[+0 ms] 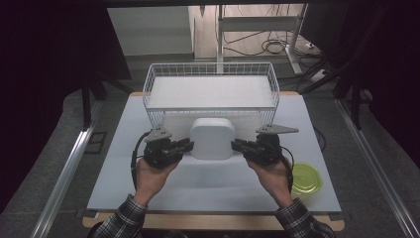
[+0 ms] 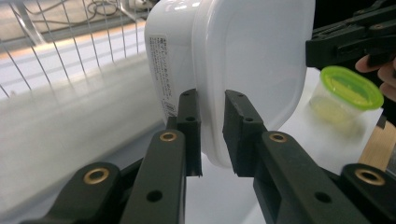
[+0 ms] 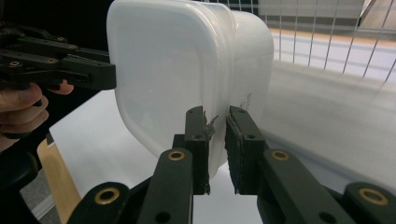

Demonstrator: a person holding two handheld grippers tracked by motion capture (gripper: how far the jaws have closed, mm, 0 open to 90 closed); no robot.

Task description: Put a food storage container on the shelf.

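Left gripper (image 1: pixel 184 146) has its jaws nearly closed, pinching the rim of the white box (image 1: pixel 212 138) on that box's left edge. Right gripper (image 1: pixel 238 145) is closed to the same degree on the opposite rim. The box hangs between the two grippers, apparently clear of the table (image 1: pixel 208 186), just short of the wire basket (image 1: pixel 210 72), which stands directly beyond both grippers.

Grip detail: in the left gripper view, the pads (image 2: pixel 189 122) bite only the thin lid edge of the box (image 2: pixel 243 70), close to one corner. In the right gripper view, the pads (image 3: pixel 196 133) hold the rim of the box (image 3: pixel 187 70) in the same way, and the pad facing looks frayed.

Probable faults from this state:

1. Slip. Each hold covers a narrow strip of smooth plastic. Uneven lift between the two hands would tilt the box and could pull the rim out of one pair of pads.
2. Lid separation. The jaws appear to clamp at the lid seam. If the lid is not firmly seated, the body may drop away under its own weight.
3. Basket contact. The near wall of the basket stands high in front of the grippers. Insufficient height before moving forward would drive the box into the wire and lever it out of the hold.
4. Spreading. Any outward drift of either hand loosens the opposed hold.

A green-lidded tub (image 1: pixel 306 179) sits behind and to the right of the right gripper, clear of the forward path.
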